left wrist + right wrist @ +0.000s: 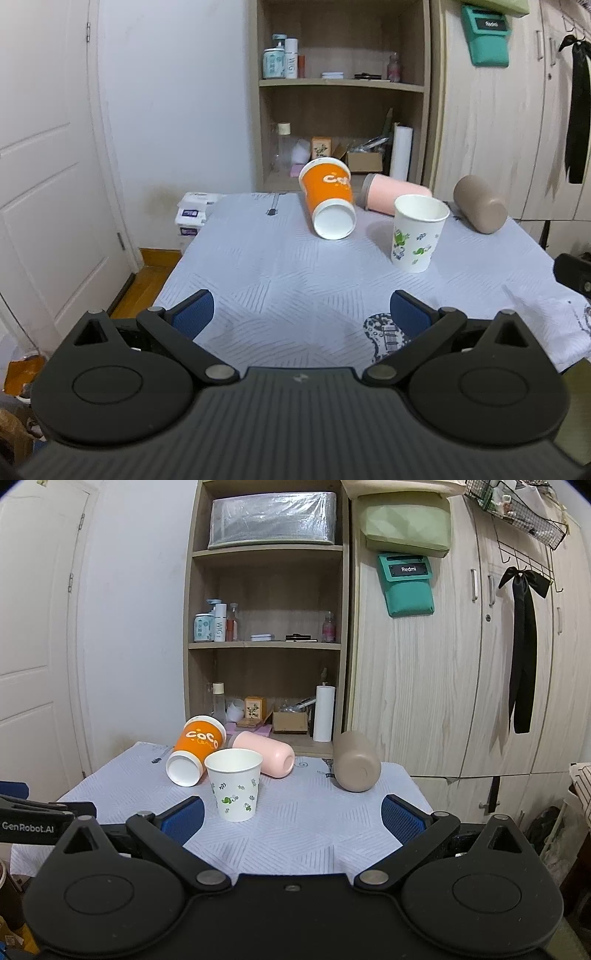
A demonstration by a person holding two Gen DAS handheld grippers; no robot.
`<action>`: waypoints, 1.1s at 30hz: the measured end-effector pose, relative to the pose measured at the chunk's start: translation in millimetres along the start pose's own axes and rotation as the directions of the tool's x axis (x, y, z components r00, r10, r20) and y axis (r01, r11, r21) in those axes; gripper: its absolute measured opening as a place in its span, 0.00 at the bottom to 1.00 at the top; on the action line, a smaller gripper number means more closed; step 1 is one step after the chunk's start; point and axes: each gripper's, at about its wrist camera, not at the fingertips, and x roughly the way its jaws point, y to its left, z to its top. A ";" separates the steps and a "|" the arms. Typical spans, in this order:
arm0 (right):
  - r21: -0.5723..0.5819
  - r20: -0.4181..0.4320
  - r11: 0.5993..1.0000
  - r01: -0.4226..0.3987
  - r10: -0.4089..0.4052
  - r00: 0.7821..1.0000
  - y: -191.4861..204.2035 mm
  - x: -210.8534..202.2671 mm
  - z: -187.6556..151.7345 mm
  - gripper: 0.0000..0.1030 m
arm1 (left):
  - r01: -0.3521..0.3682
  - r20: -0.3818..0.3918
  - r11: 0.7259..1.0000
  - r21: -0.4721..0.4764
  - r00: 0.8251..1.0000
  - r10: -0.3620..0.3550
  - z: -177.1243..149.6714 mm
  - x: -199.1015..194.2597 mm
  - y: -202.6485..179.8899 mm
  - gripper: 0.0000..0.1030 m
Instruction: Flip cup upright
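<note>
The orange cup (330, 197) lies on its side toward the far end of the table (280, 280), at about 12 o'clock from the left gripper (302, 314), its white base turned to the camera and its mouth pointing toward the shelf (341, 85). It seems to lean against the pink cup (393, 197), which lies on its side just behind it at 1 o'clock (whether they truly touch is hard to tell). A brown cup (480, 208) lies tipped further off at 2 o'clock, apart from the others. The white paper cup (419, 232) with green leaf print already stands upright, mouth up, nearer than the rest, so it probably needs nothing more.

Both tools are held back at the near edge. The left gripper has its blue pads (194, 314) spread wide with only tablecloth between them. The right gripper (292, 818) is likewise spread and grips nothing; from it the white cup sits at 11 o'clock and the brown cup at 1 o'clock. The wide spread suits cup bodies, and I judge no grasp has begun; three cups remain to be righted.
</note>
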 end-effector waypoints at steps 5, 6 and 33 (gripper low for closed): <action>-0.003 -0.002 1.000 0.006 -0.006 1.000 0.1 0.5 -1.2 1.00 | -0.041 0.037 0.999 0.024 0.999 0.040 -2.4 -1.6 -4.0 1.00; -0.003 -0.002 1.000 0.007 -0.007 1.000 0.3 0.7 -1.0 1.00 | -0.048 0.047 0.998 0.027 0.998 0.046 -2.6 -2.3 -4.1 1.00; -0.019 0.004 1.000 0.021 -0.021 1.000 5.2 0.1 -3.8 1.00 | -0.073 0.155 0.996 0.057 0.986 0.064 -4.2 -13.7 -3.4 1.00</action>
